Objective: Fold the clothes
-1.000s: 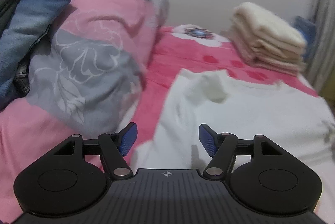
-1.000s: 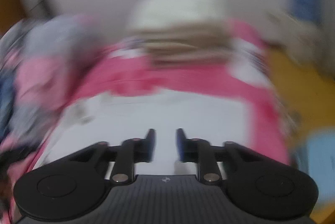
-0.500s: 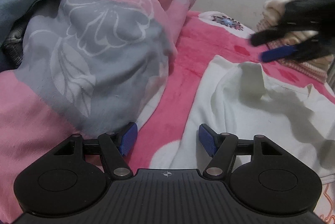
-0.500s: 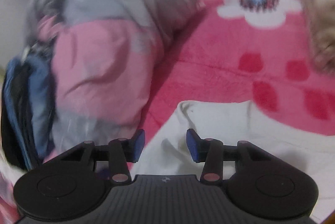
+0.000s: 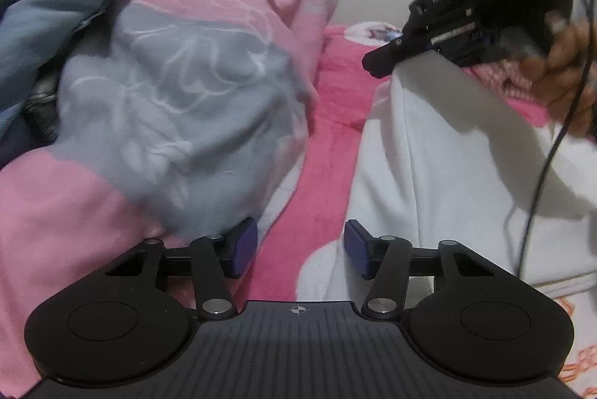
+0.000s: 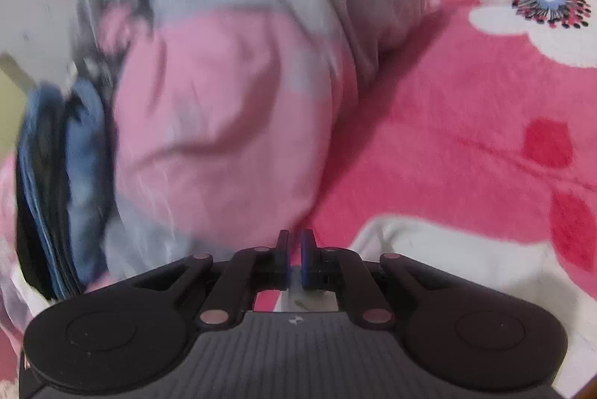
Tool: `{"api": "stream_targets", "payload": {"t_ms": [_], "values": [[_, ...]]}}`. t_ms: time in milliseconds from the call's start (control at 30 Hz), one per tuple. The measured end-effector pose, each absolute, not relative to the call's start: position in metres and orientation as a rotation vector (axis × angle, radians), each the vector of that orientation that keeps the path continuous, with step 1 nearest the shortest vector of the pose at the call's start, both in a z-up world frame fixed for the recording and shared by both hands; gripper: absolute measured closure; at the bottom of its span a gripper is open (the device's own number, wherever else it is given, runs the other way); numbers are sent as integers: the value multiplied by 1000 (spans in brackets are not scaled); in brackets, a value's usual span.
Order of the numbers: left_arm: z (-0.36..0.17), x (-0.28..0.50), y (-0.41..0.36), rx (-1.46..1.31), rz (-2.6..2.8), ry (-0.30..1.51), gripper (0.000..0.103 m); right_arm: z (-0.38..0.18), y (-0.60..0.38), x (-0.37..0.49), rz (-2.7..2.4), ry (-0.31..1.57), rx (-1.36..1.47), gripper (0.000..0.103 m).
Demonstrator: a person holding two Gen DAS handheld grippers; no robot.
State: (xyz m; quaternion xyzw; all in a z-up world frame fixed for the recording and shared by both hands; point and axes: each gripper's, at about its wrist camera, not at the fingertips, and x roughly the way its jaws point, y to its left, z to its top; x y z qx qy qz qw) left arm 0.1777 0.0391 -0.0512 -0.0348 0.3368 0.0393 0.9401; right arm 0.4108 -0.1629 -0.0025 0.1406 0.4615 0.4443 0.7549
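Lifting, seemingly, white garment (image 5: 447, 152) edge pinched between right gripper (image 6: 294, 259) fingers.

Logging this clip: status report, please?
Left gripper open, empty, low over the blanket. Right gripper shut on white garment, lifting its corner. Bunched duvet crowds the left side.

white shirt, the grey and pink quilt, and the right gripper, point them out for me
white shirt (image 5: 447, 175), left wrist view, on its raised fold
grey and pink quilt (image 6: 224, 122), right wrist view, on a pink patch
right gripper (image 6: 294, 257), right wrist view, between its fingertips
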Motion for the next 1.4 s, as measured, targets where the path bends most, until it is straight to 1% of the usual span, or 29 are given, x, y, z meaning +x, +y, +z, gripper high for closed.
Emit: {"api": "stream_targets", "payload": {"t_ms": [33,133,300,400,433,467,500,533,567,633,700,767,800,833,867,933,1000,1133,1300,1400], "values": [[-48,174,40,-84,74,671,50,-3,-166,411,976,979,339,98],[-42,159,41,-70,22,629,45,-12,-178,413,941,974,398,98],[-48,151,35,16,-24,661,45,-26,-197,417,881,966,496,98],[-48,158,41,-9,-13,678,45,-27,-203,421,850,986,529,96],[-47,161,43,-22,-8,688,45,-27,-202,421,849,1011,505,92],[-47,164,43,-26,-5,697,45,-26,-201,422,847,1035,482,79],[-47,168,42,-27,-1,704,46,-25,-201,423,846,1060,459,68],[-47,171,38,-25,3,706,46,-25,-200,423,845,1084,435,51],[-48,174,35,-23,4,706,46,-24,-199,424,843,1109,411,48],[-49,179,29,-7,-4,698,47,-24,-191,423,838,1155,348,48],[-52,185,22,23,1,697,50,-26,-181,422,823,1175,298,48],[-57,190,17,43,13,710,53,-30,-171,419,802,1184,253,56],[-60,190,16,42,17,715,53,-31,-168,418,800,1181,237,61],[-61,189,17,40,21,713,53,-30,-166,416,815,1166,235,82],[-61,187,17,40,27,709,53,-30,-163,413,830,1151,233,97],[-60,183,20,41,44,699,54,-28,-161,409,864,1109,247,98],[-56,181,25,17,66,685,55,-24,-170,407,914,1023,343,98],[-43,180,32,-27,64,621,54,-35,-178,408,934,949,485,98],[-42,200,14,52,26,614,50,-51,-172,411,895,985,480,97],[-55,211,3,107,29,672,50,-61,-169,413,872,1007,476,97]]}}
